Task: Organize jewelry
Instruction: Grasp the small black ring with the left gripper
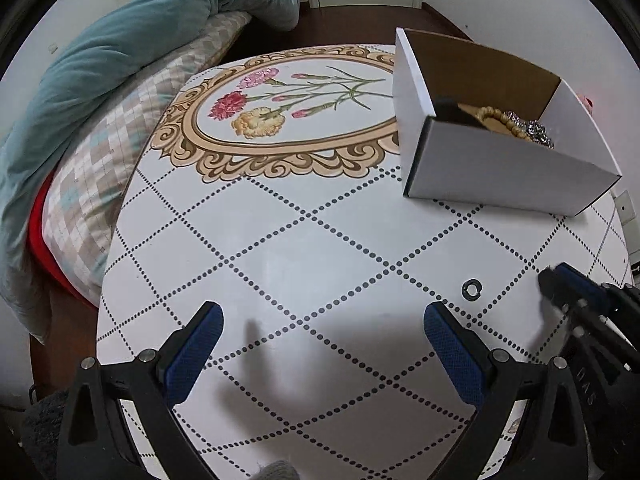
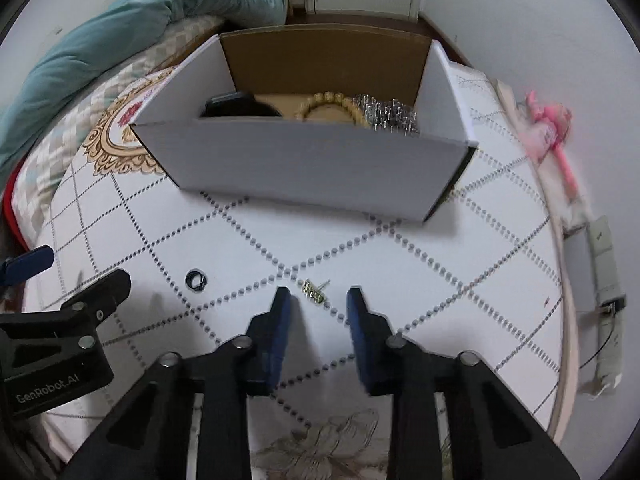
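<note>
Right claw: jaws narrowly apart, small gold earring lying on table between the tips, untouched. Left claw: wide apart, empty. Dark ring on table nearby. White box holds bead bracelet, silver piece, black item.

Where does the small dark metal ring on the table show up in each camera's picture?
Left wrist view: small dark metal ring lies lower right, on the dotted tabletop.
Right wrist view: ring lies left of centre, near the picture's middle height.
Shared landmark: white cardboard box, beyond the ring in both.
</note>
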Action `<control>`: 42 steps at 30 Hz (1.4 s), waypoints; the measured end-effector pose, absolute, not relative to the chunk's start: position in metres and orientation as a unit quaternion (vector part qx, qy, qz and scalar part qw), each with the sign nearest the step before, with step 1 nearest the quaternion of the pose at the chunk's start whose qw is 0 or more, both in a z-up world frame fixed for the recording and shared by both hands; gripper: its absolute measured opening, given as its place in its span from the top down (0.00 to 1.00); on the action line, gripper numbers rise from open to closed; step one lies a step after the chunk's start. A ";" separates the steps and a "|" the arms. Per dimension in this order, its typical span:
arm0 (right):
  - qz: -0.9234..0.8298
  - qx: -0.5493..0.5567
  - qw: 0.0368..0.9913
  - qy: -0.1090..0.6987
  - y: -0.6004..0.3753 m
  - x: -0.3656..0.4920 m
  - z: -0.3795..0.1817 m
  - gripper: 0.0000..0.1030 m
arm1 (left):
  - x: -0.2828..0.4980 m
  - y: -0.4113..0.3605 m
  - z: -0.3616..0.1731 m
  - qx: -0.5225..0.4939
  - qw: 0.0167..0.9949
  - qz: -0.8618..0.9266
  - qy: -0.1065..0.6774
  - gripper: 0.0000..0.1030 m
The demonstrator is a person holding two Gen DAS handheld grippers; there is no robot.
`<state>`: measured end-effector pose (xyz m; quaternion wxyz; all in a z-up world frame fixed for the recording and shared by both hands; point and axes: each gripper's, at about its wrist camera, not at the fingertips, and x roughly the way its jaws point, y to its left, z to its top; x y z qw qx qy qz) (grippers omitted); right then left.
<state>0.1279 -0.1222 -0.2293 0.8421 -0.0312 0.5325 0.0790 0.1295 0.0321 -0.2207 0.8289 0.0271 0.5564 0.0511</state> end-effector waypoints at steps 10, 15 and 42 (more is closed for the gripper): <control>0.066 0.015 0.849 0.524 -0.149 0.126 -0.217 0.97 | 0.136 0.007 -0.229 0.023 0.826 0.019 0.563 0.00; 0.046 0.036 0.851 0.521 -0.171 0.122 -0.209 0.97 | 0.138 -0.014 -0.233 0.032 0.827 -0.006 0.561 0.06; 0.023 0.055 0.852 0.521 -0.192 0.120 -0.214 0.97 | 0.138 -0.030 -0.225 0.028 0.837 -0.054 0.544 0.90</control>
